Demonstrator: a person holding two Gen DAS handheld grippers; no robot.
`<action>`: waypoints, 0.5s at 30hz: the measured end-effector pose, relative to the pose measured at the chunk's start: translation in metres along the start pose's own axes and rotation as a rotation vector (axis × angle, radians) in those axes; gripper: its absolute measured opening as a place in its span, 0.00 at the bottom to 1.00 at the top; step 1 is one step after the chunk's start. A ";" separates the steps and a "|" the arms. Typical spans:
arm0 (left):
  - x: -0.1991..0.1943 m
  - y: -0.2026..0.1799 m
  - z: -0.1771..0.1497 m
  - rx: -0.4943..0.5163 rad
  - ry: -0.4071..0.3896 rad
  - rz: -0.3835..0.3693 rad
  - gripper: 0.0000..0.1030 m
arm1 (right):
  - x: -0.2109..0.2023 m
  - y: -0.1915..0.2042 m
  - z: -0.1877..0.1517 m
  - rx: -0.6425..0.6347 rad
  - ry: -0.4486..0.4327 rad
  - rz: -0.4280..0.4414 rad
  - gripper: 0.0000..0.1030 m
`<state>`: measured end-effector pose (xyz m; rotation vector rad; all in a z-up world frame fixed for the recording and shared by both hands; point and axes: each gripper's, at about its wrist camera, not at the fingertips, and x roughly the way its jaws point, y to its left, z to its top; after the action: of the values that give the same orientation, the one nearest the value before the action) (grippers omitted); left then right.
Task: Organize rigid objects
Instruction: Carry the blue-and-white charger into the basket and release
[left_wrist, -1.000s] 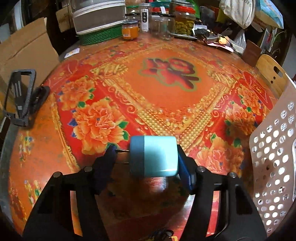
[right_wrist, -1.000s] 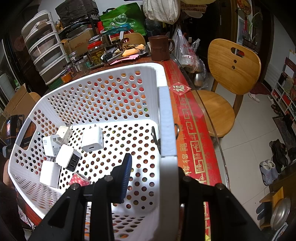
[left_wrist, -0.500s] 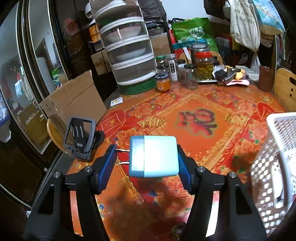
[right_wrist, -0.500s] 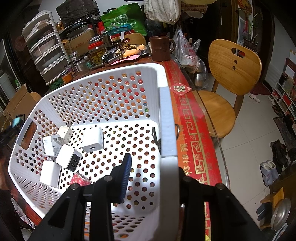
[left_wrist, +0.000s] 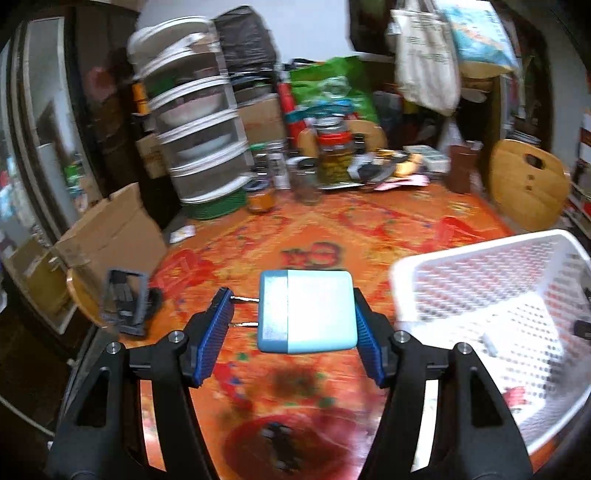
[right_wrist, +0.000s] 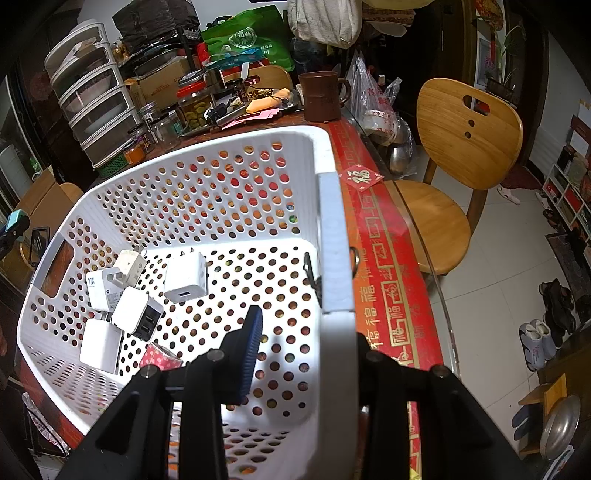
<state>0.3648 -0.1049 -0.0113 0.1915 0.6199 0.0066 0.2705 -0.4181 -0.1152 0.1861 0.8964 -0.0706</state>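
My left gripper (left_wrist: 291, 325) is shut on a light blue charger (left_wrist: 308, 311), its prongs pointing left, held above the red floral table (left_wrist: 295, 229). The white perforated basket (left_wrist: 480, 266) lies to its right. In the right wrist view my right gripper (right_wrist: 306, 354) straddles the basket's right wall (right_wrist: 334, 240), one finger inside and one outside; how tightly it grips I cannot tell. Several white chargers (right_wrist: 184, 277) and a red dotted block (right_wrist: 160, 360) lie in the basket's left corner. The blue charger shows at the far left edge (right_wrist: 14, 220).
A black phone stand (left_wrist: 123, 301) sits at the table's left edge. Jars (left_wrist: 334, 157), stacked food covers (left_wrist: 199, 136) and a brown mug (right_wrist: 321, 96) crowd the far side. A wooden chair (right_wrist: 465, 147) stands to the right, beside the table.
My left gripper has lifted the blue charger off the table and swung right toward the basket, which now fills more of its view. The right gripper and basket have not moved.
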 end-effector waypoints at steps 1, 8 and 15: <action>-0.003 -0.009 0.001 0.010 0.002 -0.019 0.58 | 0.000 0.000 0.000 0.000 0.000 0.001 0.35; -0.005 -0.099 0.006 0.141 0.093 -0.152 0.58 | 0.000 0.000 0.000 0.000 0.000 0.001 0.35; 0.024 -0.176 -0.007 0.270 0.251 -0.200 0.58 | 0.000 0.000 0.000 0.000 0.000 0.000 0.35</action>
<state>0.3709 -0.2751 -0.0627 0.3936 0.8886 -0.2502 0.2704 -0.4182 -0.1154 0.1858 0.8964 -0.0705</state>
